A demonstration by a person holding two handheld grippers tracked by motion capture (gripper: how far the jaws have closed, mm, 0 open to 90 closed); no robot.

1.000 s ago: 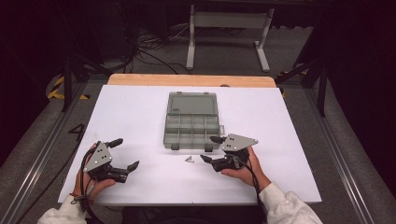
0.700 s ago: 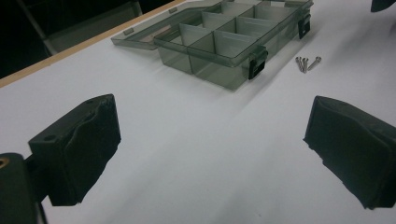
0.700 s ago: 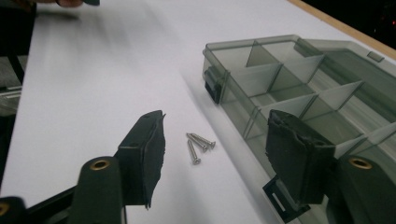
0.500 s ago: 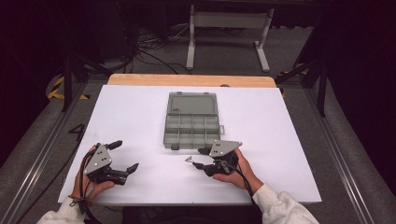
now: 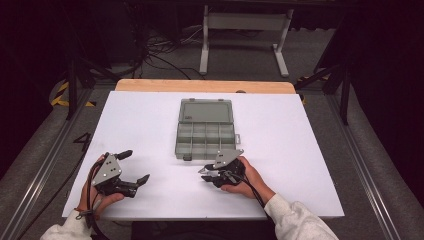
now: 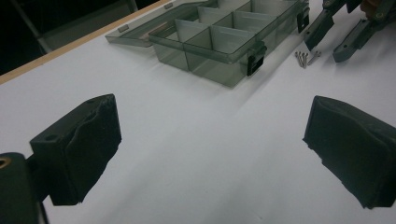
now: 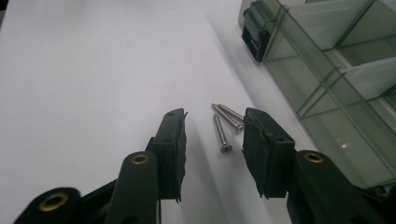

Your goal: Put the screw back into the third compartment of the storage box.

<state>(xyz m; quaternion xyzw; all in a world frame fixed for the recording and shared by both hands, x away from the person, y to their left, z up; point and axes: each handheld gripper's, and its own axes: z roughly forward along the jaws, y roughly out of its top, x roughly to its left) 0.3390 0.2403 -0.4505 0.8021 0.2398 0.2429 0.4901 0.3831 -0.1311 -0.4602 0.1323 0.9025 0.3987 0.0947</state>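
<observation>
A grey see-through compartment box lies open in the middle of the white table, its lid folded back. Small silver screws lie on the table just in front of the box's latch; they also appear in the left gripper view. My right gripper is low over them. Its jaws have just been closing and stand on either side of the screws without pressing on them. My left gripper rests at the near left, wide open and empty.
The white table top ends in a wooden strip at the far edge. A metal stand and cables lie on the dark floor beyond. The box's compartments look empty.
My right gripper has moved left and down to the screws in front of the box, and its jaws have narrowed. The left gripper has stayed in place.
</observation>
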